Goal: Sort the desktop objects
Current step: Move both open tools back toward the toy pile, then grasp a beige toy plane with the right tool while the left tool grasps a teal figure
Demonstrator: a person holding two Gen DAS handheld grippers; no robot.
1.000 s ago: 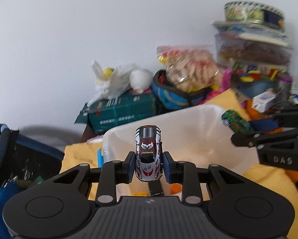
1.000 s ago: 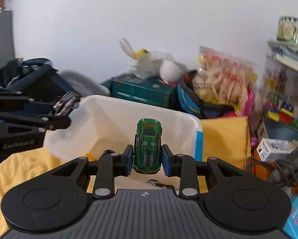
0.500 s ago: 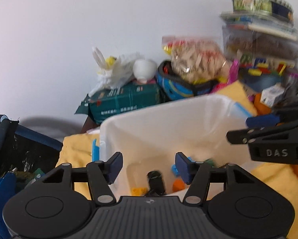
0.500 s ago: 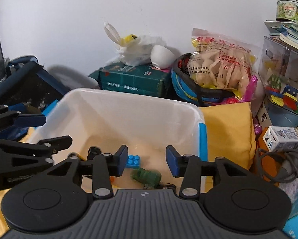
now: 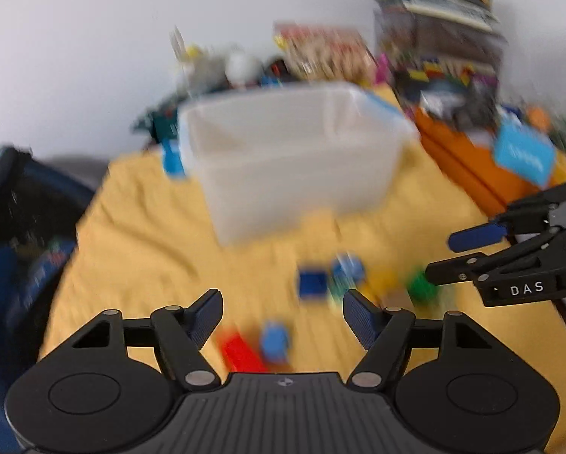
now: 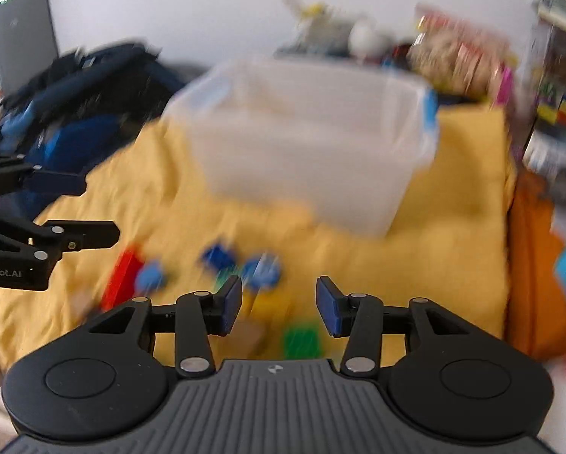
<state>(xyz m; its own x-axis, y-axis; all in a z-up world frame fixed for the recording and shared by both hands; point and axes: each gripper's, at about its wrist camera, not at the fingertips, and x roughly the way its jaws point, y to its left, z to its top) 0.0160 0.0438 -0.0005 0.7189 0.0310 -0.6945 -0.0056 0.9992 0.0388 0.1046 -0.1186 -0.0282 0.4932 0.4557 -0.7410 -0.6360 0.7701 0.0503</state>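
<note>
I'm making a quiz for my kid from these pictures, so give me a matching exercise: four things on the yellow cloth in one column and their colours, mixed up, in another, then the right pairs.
Things:
1. Long flat toy brick nearest the left gripper
2. Square toy block just ahead of the right gripper
3. Plastic storage bin at the back of the cloth
4. Folded cloth at the right edge

Colours:
A. Orange
B. Translucent white
C. Red
D. Green

Pairs: 1-C, 2-D, 3-B, 4-A

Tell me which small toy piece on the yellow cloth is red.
The long red block, leftmost of the pieces; its neighbours are blue, yellow and green.
</note>
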